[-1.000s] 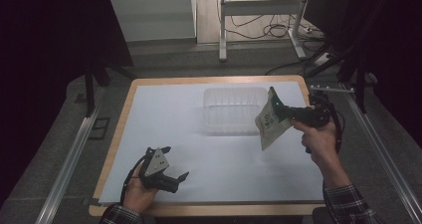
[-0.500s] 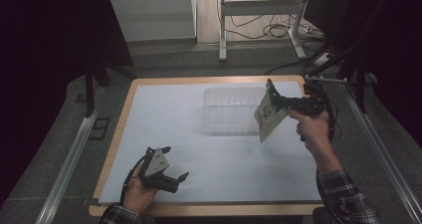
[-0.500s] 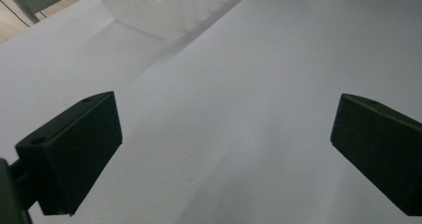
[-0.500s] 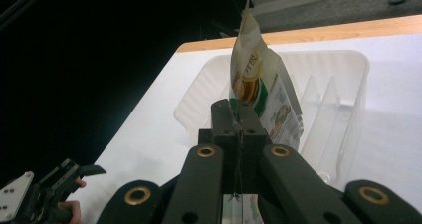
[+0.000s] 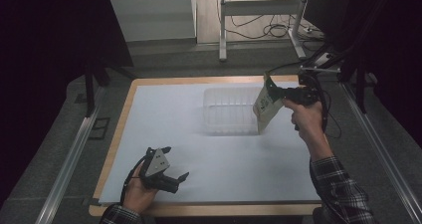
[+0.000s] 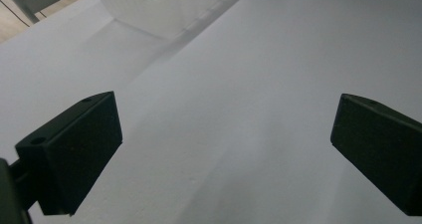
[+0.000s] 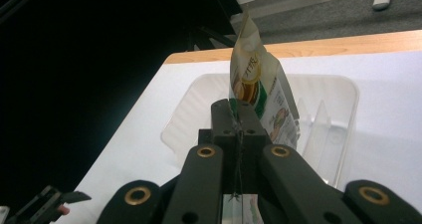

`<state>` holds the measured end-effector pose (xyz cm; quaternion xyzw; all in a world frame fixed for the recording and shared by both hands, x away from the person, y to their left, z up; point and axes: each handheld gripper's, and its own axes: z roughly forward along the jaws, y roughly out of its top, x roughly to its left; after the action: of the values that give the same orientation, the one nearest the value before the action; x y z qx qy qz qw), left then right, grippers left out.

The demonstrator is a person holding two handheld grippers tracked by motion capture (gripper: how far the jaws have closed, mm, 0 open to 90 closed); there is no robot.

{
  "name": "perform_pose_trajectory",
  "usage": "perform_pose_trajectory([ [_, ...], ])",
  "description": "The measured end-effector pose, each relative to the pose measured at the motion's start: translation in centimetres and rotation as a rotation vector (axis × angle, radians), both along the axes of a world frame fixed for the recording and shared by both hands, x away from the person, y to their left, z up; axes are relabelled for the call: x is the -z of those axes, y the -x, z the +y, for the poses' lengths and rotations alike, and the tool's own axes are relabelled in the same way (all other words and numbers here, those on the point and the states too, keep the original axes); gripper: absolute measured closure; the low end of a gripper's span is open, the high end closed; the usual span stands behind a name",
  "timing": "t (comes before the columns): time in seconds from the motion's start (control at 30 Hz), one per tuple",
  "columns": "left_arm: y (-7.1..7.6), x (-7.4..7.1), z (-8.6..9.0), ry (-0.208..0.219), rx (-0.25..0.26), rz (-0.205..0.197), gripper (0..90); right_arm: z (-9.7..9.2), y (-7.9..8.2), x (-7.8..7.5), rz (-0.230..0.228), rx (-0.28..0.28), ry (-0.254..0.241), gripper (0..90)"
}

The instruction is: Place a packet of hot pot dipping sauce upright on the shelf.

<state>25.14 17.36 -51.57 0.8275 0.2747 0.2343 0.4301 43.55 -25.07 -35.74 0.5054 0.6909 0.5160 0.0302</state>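
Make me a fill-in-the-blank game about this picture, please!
1. The right gripper is shut on a ____ that hangs in the air.
2. The jaws of the left gripper stand ____, with nothing between them.
3. The clear plastic tub sits on the ____ table.
4. The left gripper is held ____ the table's near edge, far from the tub.

Missing words: packet; open; white; close to

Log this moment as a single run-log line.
right gripper: shut on snack pouch, held above clear bin | left gripper: open, low over white table | pouch not in bin
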Motion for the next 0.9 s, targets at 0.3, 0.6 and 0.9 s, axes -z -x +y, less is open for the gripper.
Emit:
perform_pose_trajectory([
  [0.3, 0.0, 0.0, 0.0, -0.003, 0.001, 0.001, 0.0, 0.7, -1.8, -0.2, 0.005, 0.029, 0.013, 89.1],
  [0.6, 0.0, 0.0, 0.0, -0.004, 0.001, -0.001, 0.0, 1.3, -3.4, -0.2, -0.002, 0.062, 0.031, 89.1],
  [0.9, 0.0, 0.0, 0.0, -0.007, 0.002, -0.001, 0.0, 2.0, -4.8, -0.1, -0.011, 0.102, 0.060, 89.1],
])
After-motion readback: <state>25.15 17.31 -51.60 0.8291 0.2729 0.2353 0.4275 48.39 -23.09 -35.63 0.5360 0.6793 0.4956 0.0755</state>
